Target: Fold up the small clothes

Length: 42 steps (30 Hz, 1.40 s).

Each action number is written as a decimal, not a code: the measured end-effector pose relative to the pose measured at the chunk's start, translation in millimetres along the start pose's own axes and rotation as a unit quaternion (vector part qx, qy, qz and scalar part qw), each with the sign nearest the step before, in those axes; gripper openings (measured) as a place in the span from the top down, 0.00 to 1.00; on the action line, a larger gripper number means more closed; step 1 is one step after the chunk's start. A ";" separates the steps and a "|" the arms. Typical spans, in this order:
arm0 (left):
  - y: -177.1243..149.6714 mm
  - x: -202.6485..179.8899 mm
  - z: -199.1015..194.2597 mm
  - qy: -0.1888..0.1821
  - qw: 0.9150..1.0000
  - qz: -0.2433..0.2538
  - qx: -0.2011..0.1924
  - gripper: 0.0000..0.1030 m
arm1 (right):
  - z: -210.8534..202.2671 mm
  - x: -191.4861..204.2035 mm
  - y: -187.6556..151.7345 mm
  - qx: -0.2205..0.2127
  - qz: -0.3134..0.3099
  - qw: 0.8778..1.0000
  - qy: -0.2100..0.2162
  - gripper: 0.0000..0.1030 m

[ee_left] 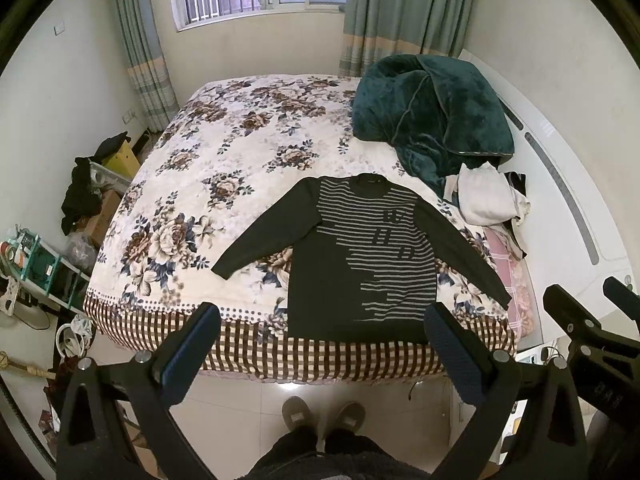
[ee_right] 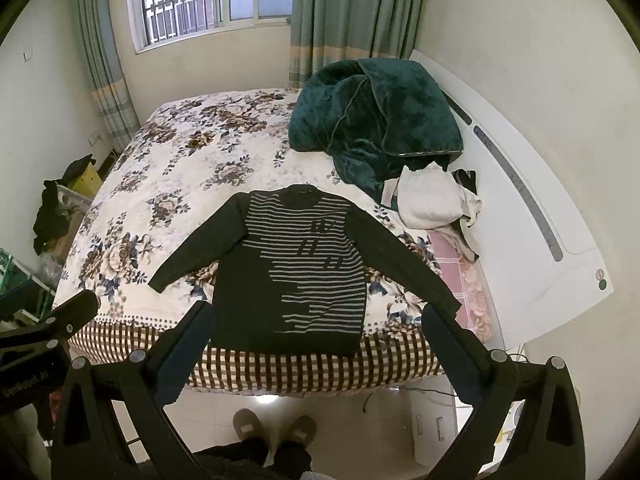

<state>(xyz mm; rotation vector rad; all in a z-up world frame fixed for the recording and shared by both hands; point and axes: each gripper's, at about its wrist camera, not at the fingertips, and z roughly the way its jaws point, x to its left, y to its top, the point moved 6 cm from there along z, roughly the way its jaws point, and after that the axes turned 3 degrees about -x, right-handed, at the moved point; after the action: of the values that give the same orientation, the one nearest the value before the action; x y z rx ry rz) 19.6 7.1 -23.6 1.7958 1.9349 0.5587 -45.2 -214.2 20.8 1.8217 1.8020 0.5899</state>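
Note:
A dark long-sleeved sweater with grey stripes [ee_left: 360, 264] [ee_right: 296, 276] lies flat on the floral bedspread [ee_left: 224, 160] [ee_right: 160, 184], neck away from me, both sleeves spread out and its hem at the near bed edge. My left gripper [ee_left: 322, 314] hangs open above the floor in front of the bed, short of the hem, holding nothing. My right gripper [ee_right: 316, 314] is open too, at the same height beside it, with the hem showing between its fingers [ee_right: 188, 344].
A crumpled green blanket [ee_left: 432, 120] [ee_right: 376, 120] and a pile of white and dark clothes [ee_left: 488, 200] [ee_right: 432, 200] sit at the bed's right side by the white headboard [ee_right: 532, 208]. Boxes and clutter [ee_left: 92, 200] line the floor on the left. A person's slippered feet [ee_left: 320, 416] stand below.

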 end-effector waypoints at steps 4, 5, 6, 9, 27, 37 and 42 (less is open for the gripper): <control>0.8 -1.3 -3.0 0.000 1.000 0.001 -0.001 0.00 | -0.7 1.2 -0.5 -0.001 -0.001 1.000 0.001 0.00; 1.3 -2.0 -4.2 0.000 1.000 0.002 -0.001 0.00 | -0.1 1.5 -0.3 -0.001 -0.001 1.000 0.000 0.00; 2.0 -3.0 -3.8 -0.001 1.000 0.002 0.000 0.00 | -0.2 1.5 -0.3 -0.001 -0.001 1.000 0.000 0.00; 4.1 -5.3 -4.9 0.000 1.000 0.004 -0.001 0.00 | -0.2 2.0 -0.4 -0.001 -0.001 1.000 0.000 0.00; 6.4 -7.7 -5.4 0.001 1.000 0.005 -0.003 0.00 | -6.4 3.5 1.8 0.000 -0.004 1.000 0.003 0.00; 10.9 -8.2 -3.8 -0.001 1.000 0.005 -0.004 0.00 | -5.1 5.9 -0.7 -0.001 -0.004 1.000 0.002 0.00; 9.7 -7.7 -4.1 0.000 1.000 0.006 -0.006 0.00 | -5.2 7.2 -0.6 -0.001 -0.004 1.000 0.003 0.00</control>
<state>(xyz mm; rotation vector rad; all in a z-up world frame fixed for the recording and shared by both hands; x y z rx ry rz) 25.7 0.2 -14.4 1.8014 1.9186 0.5723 -48.7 -206.8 24.1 1.8135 1.8104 0.5935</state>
